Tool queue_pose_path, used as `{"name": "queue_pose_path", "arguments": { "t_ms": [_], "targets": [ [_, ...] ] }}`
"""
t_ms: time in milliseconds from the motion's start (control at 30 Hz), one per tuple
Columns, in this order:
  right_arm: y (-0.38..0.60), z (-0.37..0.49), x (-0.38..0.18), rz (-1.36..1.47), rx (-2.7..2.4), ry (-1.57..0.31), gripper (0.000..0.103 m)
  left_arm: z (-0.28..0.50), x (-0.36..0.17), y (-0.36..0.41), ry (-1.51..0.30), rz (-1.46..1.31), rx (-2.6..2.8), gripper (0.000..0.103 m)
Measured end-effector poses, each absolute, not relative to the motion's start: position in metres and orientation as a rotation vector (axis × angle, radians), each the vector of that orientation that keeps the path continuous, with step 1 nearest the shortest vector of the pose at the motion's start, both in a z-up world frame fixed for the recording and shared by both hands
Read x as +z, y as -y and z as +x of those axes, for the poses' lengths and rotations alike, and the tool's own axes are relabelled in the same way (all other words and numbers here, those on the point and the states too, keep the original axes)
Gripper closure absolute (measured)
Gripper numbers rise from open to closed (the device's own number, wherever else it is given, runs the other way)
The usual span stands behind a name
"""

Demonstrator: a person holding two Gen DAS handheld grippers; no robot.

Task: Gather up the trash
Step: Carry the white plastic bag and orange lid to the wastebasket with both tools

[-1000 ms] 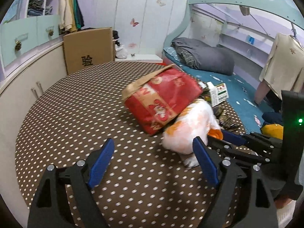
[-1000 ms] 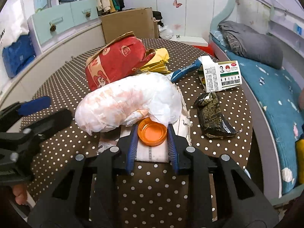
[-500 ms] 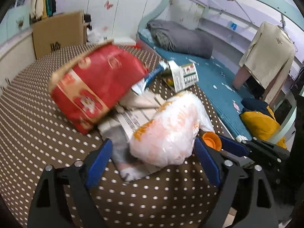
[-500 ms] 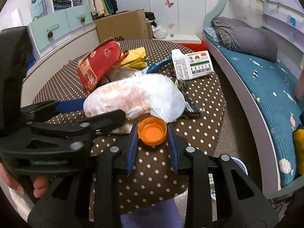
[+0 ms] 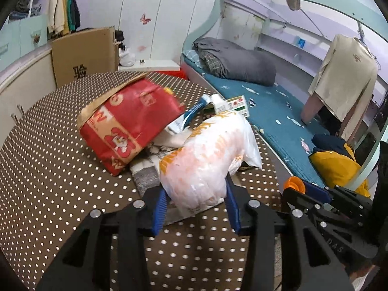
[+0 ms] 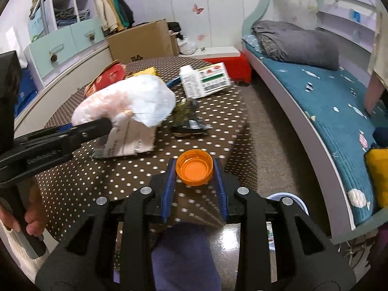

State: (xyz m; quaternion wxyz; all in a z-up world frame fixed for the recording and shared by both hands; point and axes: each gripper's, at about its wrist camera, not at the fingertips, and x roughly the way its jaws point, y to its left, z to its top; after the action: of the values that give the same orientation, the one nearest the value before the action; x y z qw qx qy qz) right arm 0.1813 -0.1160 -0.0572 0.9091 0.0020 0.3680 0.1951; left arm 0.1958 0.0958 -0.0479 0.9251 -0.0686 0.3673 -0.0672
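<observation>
Now left jaws have just closed onto the plastic bag (image 5: 206, 160); right jaws pinch the orange cap (image 6: 194, 167) at the table (image 6: 72, 181) edge.

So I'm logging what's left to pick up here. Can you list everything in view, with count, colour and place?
orange cap: 1, orange, between the right gripper's pads.
plastic bag: 1, white with orange print, near table edge, between the left gripper's pads.
red paper bag: 1, red and tan, table middle.
white carton: 1, white with red and green print, far side of table.
dark wrapper: 1, black, behind the cap.
flat printed paper: 1, white and grey, under the plastic bag.
table: 1, brown with white dots.
cardboard box: 1, brown, behind table.
bed: 1, teal cover, right.
left gripper: black, blue pads, has just been closing on the plastic bag.
right gripper: black, blue pads, holds the cap.
</observation>
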Motion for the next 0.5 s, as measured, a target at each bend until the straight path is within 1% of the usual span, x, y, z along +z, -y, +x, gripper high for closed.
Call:
{"name": "queue_pose_path", "arguments": {
  "t_ms": [167,500],
  "targets": [
    [0.140,0.174,-0.051,0.021,0.366,-0.737,0.073,0.195,-0.042,-0.066,-0.743,-0.100,-0.186,0.062],
    [0.202,0.156,-0.048,0.070,0.252,-0.706,0.073,0.194,-0.050,0.006,-0.766,-0.028,-0.308,0.062]
  ]
}}
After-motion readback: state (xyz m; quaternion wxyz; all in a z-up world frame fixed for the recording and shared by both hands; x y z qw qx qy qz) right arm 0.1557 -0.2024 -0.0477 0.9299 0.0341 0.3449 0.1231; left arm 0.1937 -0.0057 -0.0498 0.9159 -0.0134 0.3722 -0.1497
